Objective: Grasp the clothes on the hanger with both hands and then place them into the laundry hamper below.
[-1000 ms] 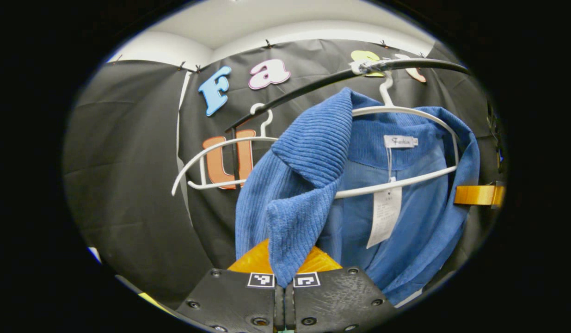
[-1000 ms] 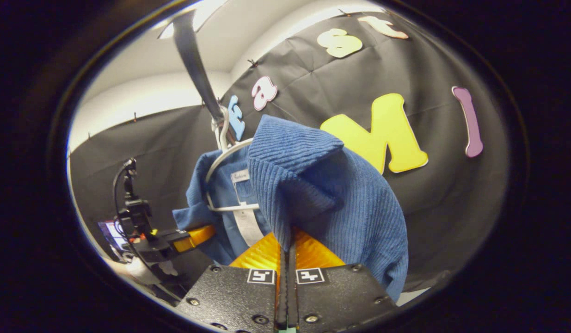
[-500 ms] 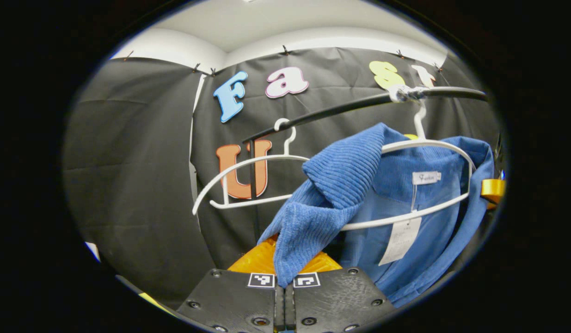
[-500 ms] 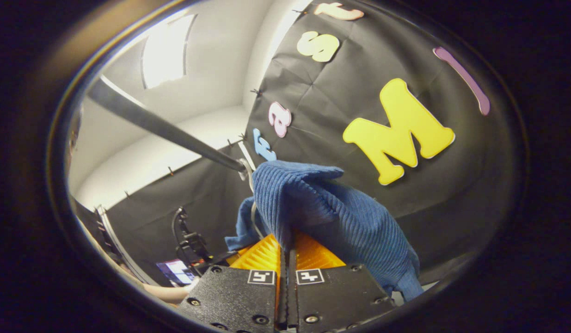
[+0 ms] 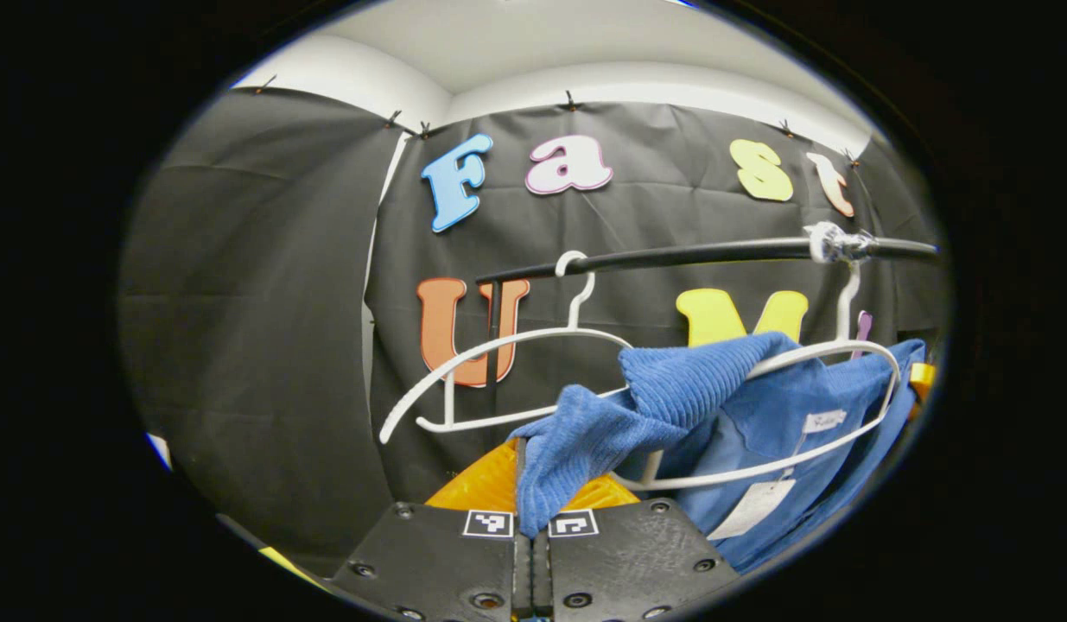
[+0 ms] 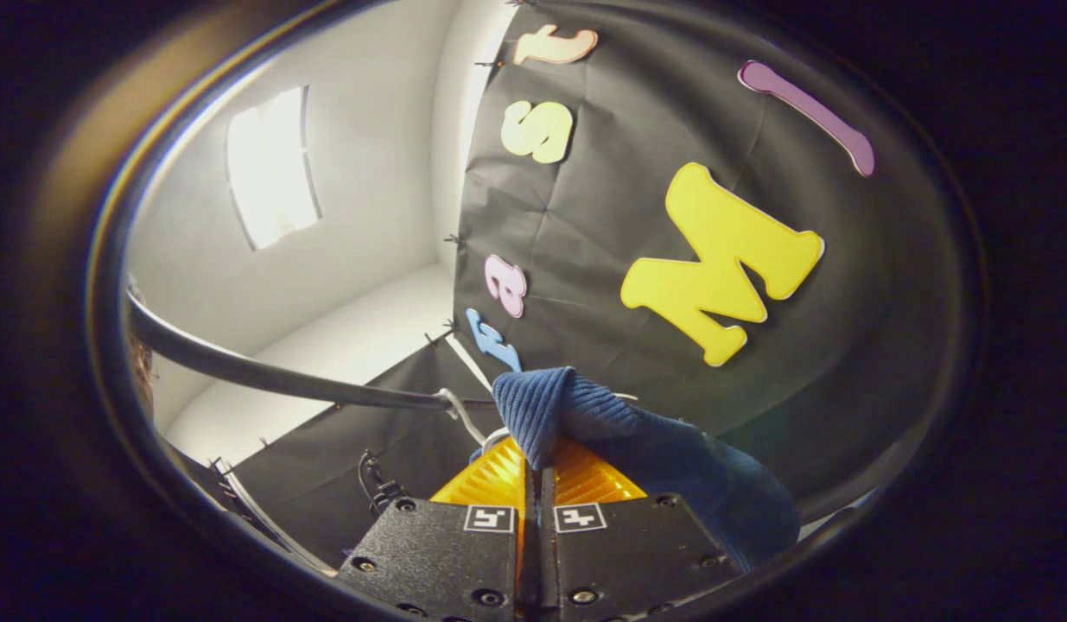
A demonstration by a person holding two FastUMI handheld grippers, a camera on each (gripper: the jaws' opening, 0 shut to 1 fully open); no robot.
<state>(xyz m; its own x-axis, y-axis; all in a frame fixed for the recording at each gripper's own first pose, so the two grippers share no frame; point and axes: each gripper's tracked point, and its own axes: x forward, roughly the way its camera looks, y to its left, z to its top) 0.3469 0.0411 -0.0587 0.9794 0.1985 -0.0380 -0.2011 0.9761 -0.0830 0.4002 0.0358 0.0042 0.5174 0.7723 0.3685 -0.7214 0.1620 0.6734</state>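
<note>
Snagging is the main risk here: the blue jacket is draped over the right-hand white hanger, whose lower bar runs across the jacket's open front, so a pull off to one side could, I judge, catch the cloth on the wire or drag the hanger along the black rail. An uneven pull between the two hands could also tear a small pinch of cloth free from one grip.

The left gripper has its fingers closed tight on a corduroy fold at the jacket's left front edge, which rises from the fingertips up and to the right toward the hanger's shoulder. The right gripper is likewise clamped on a ribbed fold, with the rest of the cloth spilling down to its right. An empty hanger hangs just left of the loaded one. The hamper lies below, so lowering remains to be done.
</note>
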